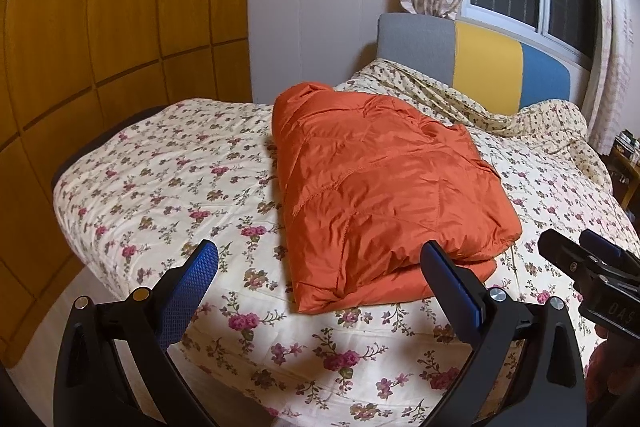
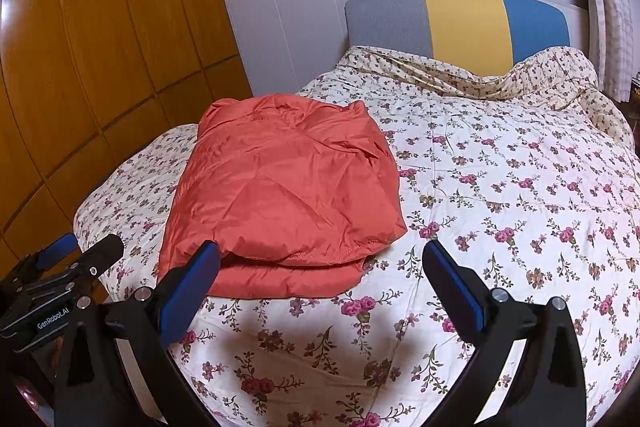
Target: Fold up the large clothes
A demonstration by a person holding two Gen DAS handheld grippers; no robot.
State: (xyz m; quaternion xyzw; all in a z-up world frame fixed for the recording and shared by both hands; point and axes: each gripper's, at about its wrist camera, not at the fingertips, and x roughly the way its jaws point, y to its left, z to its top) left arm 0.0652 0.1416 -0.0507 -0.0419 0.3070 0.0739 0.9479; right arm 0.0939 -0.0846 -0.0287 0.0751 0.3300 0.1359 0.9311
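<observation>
Jacket [image 1: 384,187], orange and quilted, lies folded on bedspread [image 1: 168,179].

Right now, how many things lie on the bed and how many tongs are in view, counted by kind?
Folded orange quilted jacket: 1
Floral quilt under it: 1
Tongs, both open and empty: 2, the left tongs and the right tongs
Total: 4

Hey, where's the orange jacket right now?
The folded orange jacket lies on the floral bedspread, near the foot of the bed toward the wooden wardrobe side. It appears centre in the left wrist view and left of centre in the right.
</observation>
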